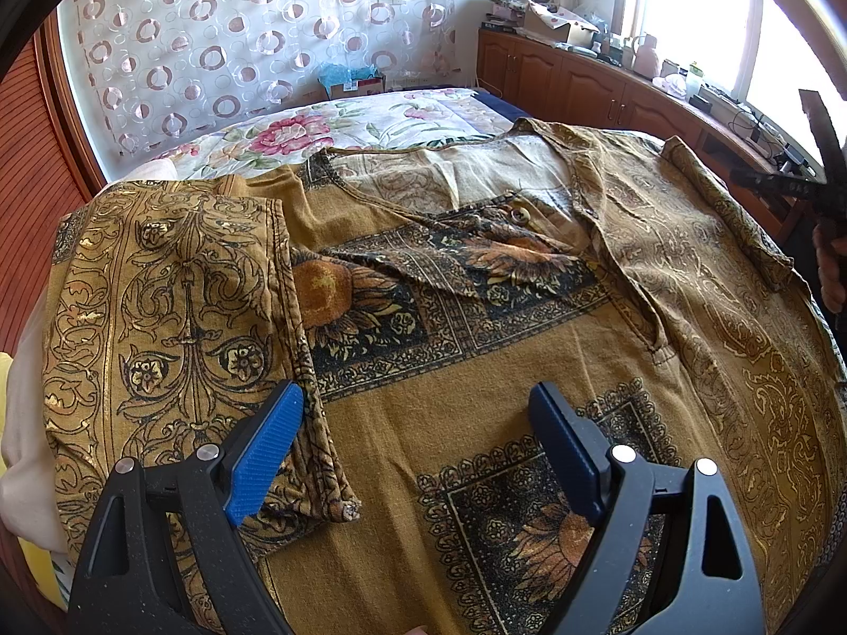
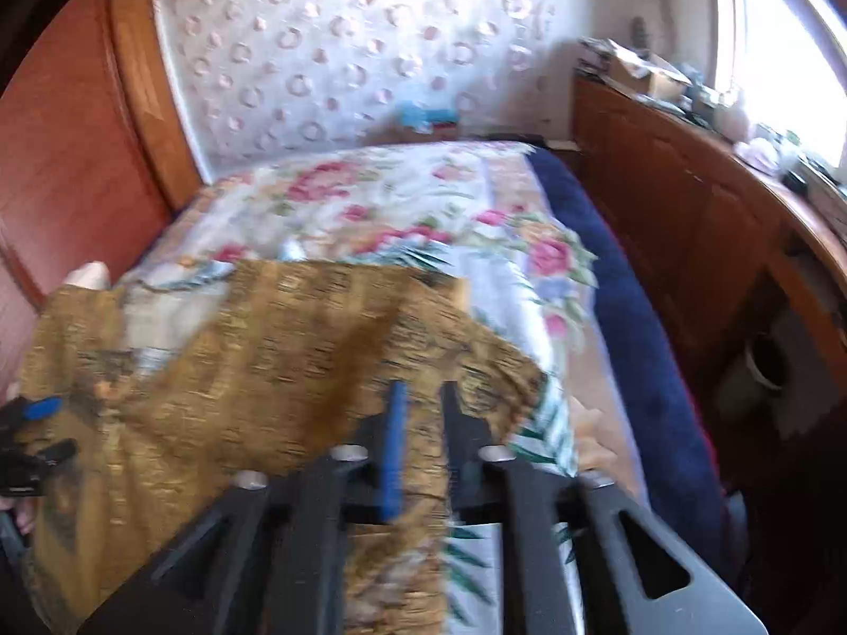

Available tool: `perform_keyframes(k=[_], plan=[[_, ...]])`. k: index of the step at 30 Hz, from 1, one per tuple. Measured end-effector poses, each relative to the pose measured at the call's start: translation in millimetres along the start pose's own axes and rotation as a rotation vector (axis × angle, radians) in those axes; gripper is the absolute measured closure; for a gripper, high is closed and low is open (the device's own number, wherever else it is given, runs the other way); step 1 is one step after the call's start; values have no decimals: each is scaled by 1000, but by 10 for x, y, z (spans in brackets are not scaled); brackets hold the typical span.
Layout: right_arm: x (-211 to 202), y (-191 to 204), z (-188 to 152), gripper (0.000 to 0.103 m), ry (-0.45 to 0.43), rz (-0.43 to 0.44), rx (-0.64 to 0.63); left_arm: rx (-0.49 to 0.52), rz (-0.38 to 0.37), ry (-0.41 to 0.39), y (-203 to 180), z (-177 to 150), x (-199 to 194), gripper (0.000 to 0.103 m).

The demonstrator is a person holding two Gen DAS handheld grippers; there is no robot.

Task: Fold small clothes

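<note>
Spread flat on the bed [image 2: 624, 286], the shirt [image 1: 476, 349] lies under the left gripper [image 1: 418, 444], whose jaws gape wide, holding nothing; a folded sleeve edge sits at nine o'clock. Right gripper [image 2: 423, 413], jaws narrow, straddles the shirt's edge; the blur hides any grip.

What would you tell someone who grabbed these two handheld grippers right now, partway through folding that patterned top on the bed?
Left gripper: jaws wide open, empty, above the lower middle of the patterned top.
Right gripper: jaws narrow, at an edge of the top; the view is blurred, so the grip is unclear.
The top lies spread on the floral bed.
Done: one side flap is folded over the body.
Left: probably the other side, then the lengthwise folds.
</note>
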State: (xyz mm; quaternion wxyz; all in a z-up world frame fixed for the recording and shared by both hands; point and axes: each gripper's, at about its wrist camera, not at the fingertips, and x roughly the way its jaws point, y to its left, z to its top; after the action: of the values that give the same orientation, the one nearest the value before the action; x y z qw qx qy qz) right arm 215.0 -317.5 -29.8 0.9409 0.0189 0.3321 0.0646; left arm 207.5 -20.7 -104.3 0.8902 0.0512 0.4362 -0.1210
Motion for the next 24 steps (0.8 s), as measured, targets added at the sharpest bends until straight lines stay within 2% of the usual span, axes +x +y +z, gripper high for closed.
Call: perform_keyframes(k=[5, 9, 10, 12, 13, 15, 20, 24], plan=[[250, -190, -85, 67, 75, -9, 76, -1, 0, 0, 1, 1, 0, 16], [272, -165, -101, 67, 68, -7, 74, -1, 0, 0, -1, -1, -5, 16], [281, -126, -111, 72, 61, 0, 54, -1, 0, 0, 0, -1, -1, 16], [285, -48, -133, 91, 53, -7, 4, 0, 0, -1, -2, -3, -8, 16], [281, -47, -129, 95, 53, -6, -11, -1, 0, -1, 2, 1, -2, 16], [247, -56, -112, 96, 50, 24, -6, -1, 0, 0, 1, 1, 0, 16], [61, 64, 9, 97, -27, 66, -24, -1, 0, 0, 1, 1, 0, 16], [-68, 359, 135, 97, -67, 114, -88, -1, 0, 0, 0, 2, -1, 16]])
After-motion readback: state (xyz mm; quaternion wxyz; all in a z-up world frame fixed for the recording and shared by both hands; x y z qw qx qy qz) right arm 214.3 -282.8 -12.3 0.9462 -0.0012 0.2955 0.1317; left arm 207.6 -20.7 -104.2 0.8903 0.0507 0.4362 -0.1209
